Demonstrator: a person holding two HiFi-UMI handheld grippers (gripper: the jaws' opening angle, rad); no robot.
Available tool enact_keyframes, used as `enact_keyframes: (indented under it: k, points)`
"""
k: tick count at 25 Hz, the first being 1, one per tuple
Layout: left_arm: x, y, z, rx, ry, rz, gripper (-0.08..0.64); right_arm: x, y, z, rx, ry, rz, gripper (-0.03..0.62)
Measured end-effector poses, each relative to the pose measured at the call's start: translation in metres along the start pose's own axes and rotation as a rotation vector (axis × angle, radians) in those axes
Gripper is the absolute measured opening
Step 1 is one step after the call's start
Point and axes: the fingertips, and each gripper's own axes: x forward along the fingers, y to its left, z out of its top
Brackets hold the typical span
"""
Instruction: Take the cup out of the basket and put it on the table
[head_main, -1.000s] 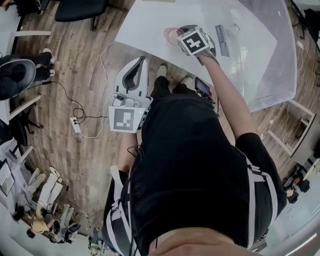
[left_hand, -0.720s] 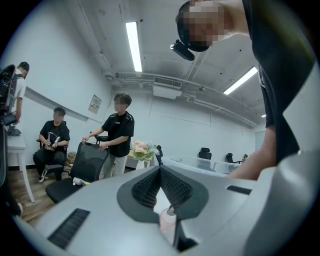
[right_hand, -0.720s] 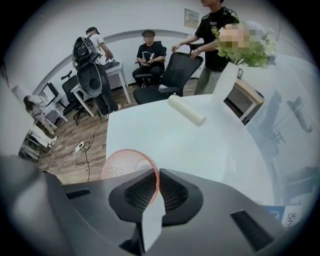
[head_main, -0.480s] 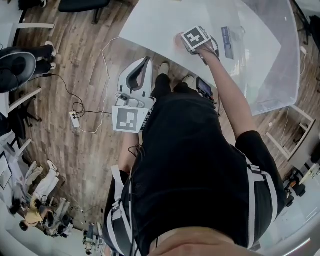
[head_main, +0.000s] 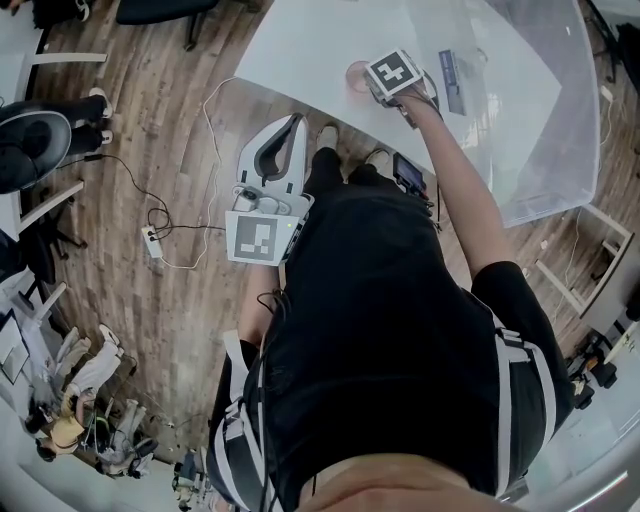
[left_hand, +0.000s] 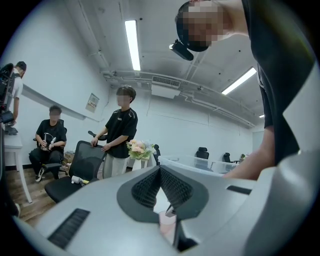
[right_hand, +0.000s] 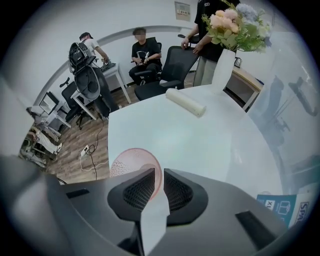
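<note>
A pink, dotted cup (head_main: 356, 76) stands upright on the white table (head_main: 300, 45) near its front edge. My right gripper (head_main: 372, 84) points steeply down over it. In the right gripper view the cup (right_hand: 131, 164) has its rim's near wall between the pads. The right gripper (right_hand: 159, 179) has just been opening its jaws, so a narrow gap shows and the pads do not press. My left gripper (head_main: 289, 122) hangs level beside the table edge. In its own view the left gripper (left_hand: 160, 169) has its tips together, and the cup (left_hand: 167, 227) shows beyond them.
A large clear plastic basket (head_main: 545, 110) sits on the table at the right, with a blue printed card (head_main: 452, 80) beside it. Farther back lie a white roll (right_hand: 185, 102) and a vase of flowers (right_hand: 223, 65). Office chairs and people are beyond. A power strip (head_main: 152, 244) lies on the floor.
My right gripper has come down with the cup to the table top, and its jaws have parted slightly. The left gripper has stayed where it was.
</note>
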Motion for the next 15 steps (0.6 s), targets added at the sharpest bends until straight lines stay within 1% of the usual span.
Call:
enact_keyframes:
  k: [2, 4, 6, 9, 13, 15]
  points:
    - [0.002, -0.002, 0.000, 0.001, -0.005, -0.007, 0.018, -0.006, -0.003, 0.000, 0.021, -0.013, -0.007, 0.049]
    - [0.003, -0.003, 0.001, 0.001, -0.006, -0.011, 0.018, -0.014, -0.010, 0.003, 0.030, -0.042, -0.036, 0.049]
    - [0.004, -0.005, 0.000, -0.001, 0.002, -0.014, 0.018, -0.019, -0.016, 0.009, 0.031, -0.092, -0.063, 0.049]
    - [0.005, -0.006, 0.000, 0.005, 0.006, -0.022, 0.018, -0.030, -0.016, 0.016, 0.053, -0.161, -0.071, 0.049]
    - [0.008, -0.005, 0.000, 0.005, 0.012, -0.027, 0.018, -0.061, -0.016, 0.029, 0.084, -0.329, -0.104, 0.049]
    - [0.010, -0.005, 0.001, 0.005, 0.004, -0.035, 0.018, -0.078, -0.012, 0.036, 0.094, -0.421, -0.097, 0.048]
